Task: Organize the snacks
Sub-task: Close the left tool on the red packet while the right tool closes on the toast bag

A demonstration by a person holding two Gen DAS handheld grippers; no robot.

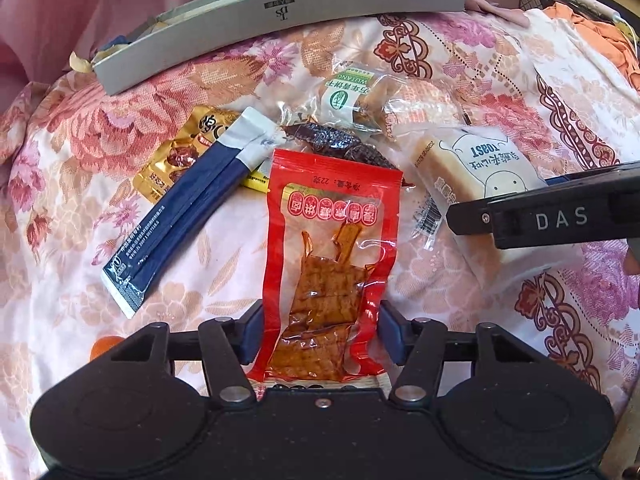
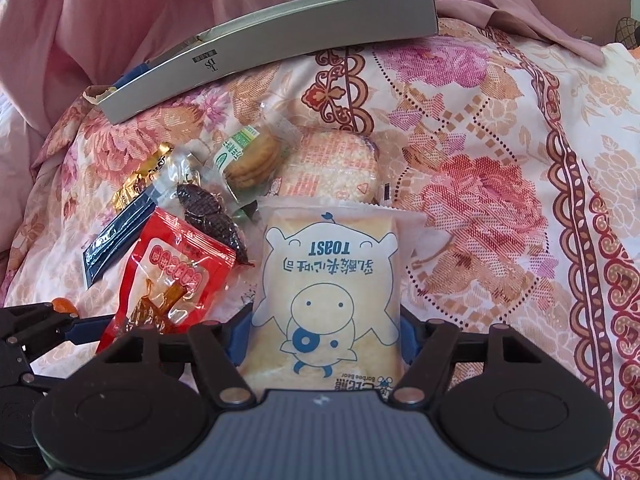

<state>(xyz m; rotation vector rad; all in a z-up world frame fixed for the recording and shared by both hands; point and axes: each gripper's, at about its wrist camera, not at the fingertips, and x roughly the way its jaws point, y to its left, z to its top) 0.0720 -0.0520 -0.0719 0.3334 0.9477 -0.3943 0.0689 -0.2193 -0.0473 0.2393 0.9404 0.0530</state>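
My left gripper is shut on the near end of a red packet of dried tofu, which also shows in the right wrist view. My right gripper is shut on a white toast bread packet, seen in the left wrist view under the right gripper's black body. Behind lie a blue sachet, a gold packet, a dark snack, a green-label biscuit pack and a rice cracker pack. A grey box stands at the back.
Everything lies on a floral bedspread that falls away at the sides. Pink cloth hangs behind the grey box. Orange clothing lies at the far right. A small orange object sits by my left gripper.
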